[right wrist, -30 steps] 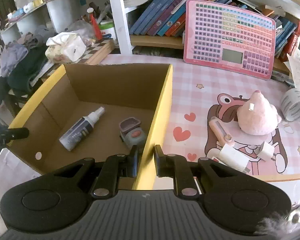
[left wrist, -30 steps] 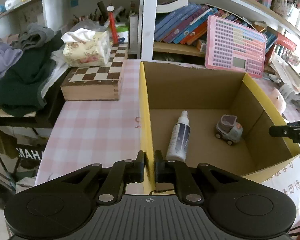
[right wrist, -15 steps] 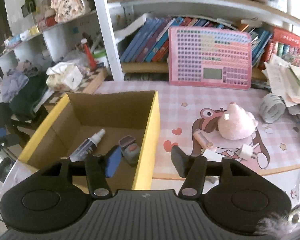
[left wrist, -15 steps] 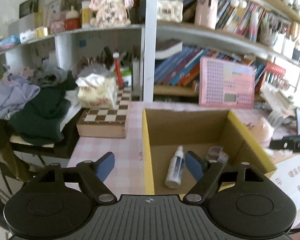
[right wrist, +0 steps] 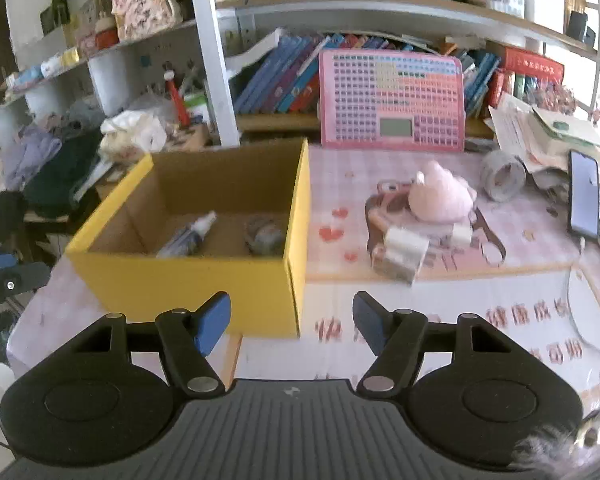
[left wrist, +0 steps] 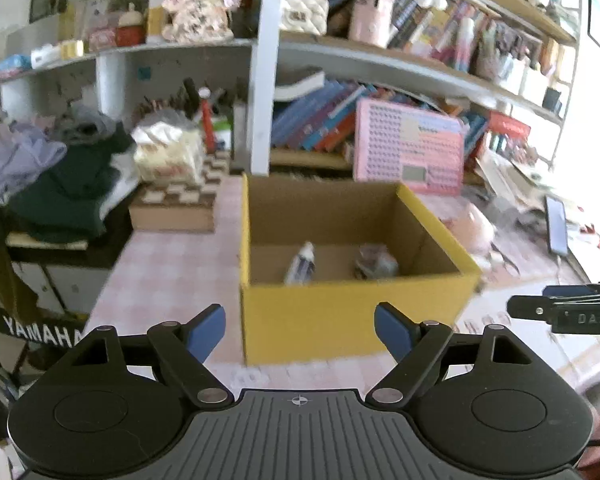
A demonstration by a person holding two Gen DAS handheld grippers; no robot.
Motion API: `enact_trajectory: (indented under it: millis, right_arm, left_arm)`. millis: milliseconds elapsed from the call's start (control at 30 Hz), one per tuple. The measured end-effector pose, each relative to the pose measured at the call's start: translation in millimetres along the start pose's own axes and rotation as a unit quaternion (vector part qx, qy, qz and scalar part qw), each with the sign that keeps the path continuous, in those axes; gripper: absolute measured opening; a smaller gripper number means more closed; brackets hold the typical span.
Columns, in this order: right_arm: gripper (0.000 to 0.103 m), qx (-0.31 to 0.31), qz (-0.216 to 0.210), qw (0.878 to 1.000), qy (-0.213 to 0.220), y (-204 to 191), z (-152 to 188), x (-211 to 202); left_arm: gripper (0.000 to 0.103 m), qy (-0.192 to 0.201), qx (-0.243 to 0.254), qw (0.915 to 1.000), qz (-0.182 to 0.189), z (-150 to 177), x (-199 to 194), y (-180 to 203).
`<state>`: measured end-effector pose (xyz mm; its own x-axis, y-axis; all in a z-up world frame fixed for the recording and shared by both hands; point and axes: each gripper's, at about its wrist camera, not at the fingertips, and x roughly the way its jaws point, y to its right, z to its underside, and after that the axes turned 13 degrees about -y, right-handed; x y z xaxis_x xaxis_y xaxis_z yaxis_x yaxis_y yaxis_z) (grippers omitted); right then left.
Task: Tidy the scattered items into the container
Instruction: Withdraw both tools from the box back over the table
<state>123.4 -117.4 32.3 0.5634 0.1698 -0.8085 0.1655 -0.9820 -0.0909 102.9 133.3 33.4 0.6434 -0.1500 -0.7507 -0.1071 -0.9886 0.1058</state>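
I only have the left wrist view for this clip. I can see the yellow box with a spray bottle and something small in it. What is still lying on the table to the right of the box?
Observer: A pink plush toy sits on the cartoon mat, with a white block in front of it.
Operator: Anything else near them?
Observer: A roll of tape lies on its side behind and to the right of the toy.
Operator: Is the right gripper holding anything?
Observer: No. The right gripper is open and empty, in front of the box at its right corner.
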Motion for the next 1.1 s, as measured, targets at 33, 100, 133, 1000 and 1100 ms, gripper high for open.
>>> enact_trajectory:
  millis: [33,100,133,1000,1100]
  right_arm:
    - [0.066,-0.002,0.004,1.0,-0.003,-2,6,0]
    - [0.067,-0.007,0.008,1.0,-0.008,-7,17,0]
    - [0.068,-0.01,0.009,1.0,-0.011,-10,22,0]
    - [0.09,0.018,0.084,0.991,-0.101,-5,77,5]
    - [0.09,0.021,0.089,0.99,-0.107,-1,76,7]
  left_arm:
    - [0.084,-0.006,0.004,1.0,0.004,5,0,2]
    - [0.084,-0.017,0.015,0.9997,0.007,13,2,6]
    - [0.084,-0.023,0.023,0.9994,0.008,16,3,9]
    - [0.094,-0.155,0.167,0.9714,0.067,59,40,76]
    - [0.094,-0.157,0.174,0.9691,0.077,56,44,82]
